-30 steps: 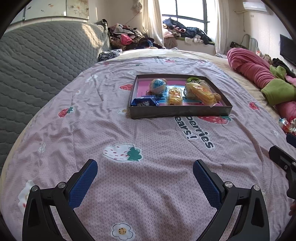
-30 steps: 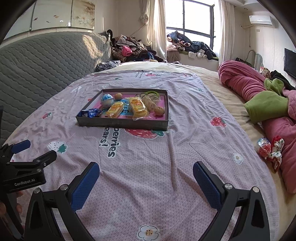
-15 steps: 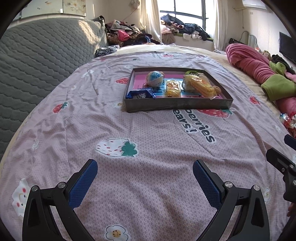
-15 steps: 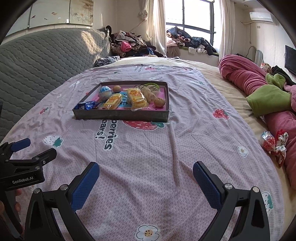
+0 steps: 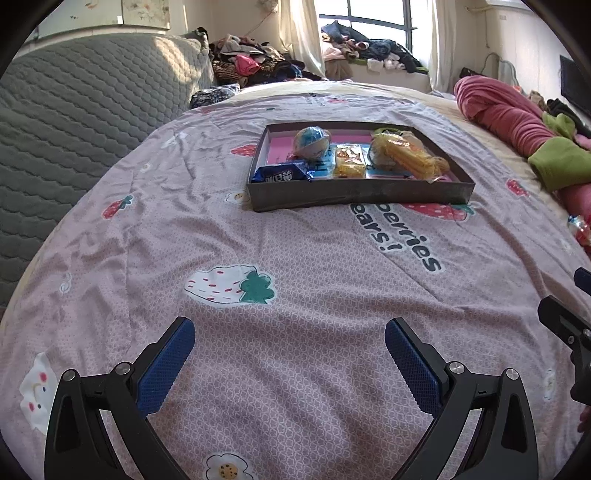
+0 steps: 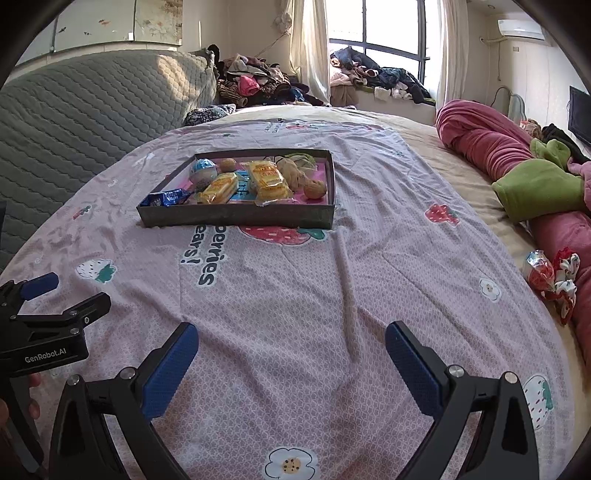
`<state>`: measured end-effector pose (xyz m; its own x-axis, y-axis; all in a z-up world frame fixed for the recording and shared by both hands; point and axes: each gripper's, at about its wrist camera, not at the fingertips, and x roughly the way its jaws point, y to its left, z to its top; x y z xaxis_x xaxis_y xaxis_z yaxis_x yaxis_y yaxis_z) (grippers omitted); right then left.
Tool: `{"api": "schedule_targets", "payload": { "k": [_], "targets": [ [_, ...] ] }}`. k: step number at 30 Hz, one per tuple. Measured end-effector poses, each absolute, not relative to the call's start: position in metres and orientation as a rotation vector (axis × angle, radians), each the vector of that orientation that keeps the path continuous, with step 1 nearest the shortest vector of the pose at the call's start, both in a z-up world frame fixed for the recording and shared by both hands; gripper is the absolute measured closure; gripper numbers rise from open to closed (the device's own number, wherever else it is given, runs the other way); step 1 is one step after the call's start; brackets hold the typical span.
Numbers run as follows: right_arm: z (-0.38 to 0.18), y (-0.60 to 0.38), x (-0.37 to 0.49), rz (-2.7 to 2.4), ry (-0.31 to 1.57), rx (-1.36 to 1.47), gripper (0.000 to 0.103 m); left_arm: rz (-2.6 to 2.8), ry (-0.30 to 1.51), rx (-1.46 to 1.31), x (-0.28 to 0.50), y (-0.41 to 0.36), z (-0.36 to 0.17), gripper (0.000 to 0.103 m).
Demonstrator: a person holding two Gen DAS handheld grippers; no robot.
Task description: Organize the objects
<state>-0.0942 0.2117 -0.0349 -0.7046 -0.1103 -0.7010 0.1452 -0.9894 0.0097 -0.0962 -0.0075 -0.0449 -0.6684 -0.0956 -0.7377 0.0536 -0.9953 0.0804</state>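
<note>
My left tool [image 5: 290,345] and right tool [image 6: 291,345] both released, empty – drifted back slightly. Tray [image 6: 236,216] ahead on bed, snacks [image 6: 267,179] inside; wrapped candy [image 6: 539,273] loose, far right.

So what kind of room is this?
Most likely a lived-in bedroom: a bed under a strawberry-print sheet, a quilted grey headboard, and clothes heaped by the window.

A lived-in bedroom at home. A bed [image 6: 332,295] with a strawberry-print sheet fills it, backed by a quilted headboard [image 6: 92,103]. Clothes [image 6: 373,74] heap by the curtained window [image 6: 388,22].
</note>
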Motion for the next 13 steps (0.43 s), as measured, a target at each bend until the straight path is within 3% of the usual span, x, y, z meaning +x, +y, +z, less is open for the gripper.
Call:
{"api": "schedule_targets", "payload": {
  "k": [13],
  "targets": [
    [-0.054,0.216,-0.098,-2.775,0.077,1.192,0.001,-2.777,-0.092,1.305,-0.101,-0.004,-0.064,0.0]
  ]
}}
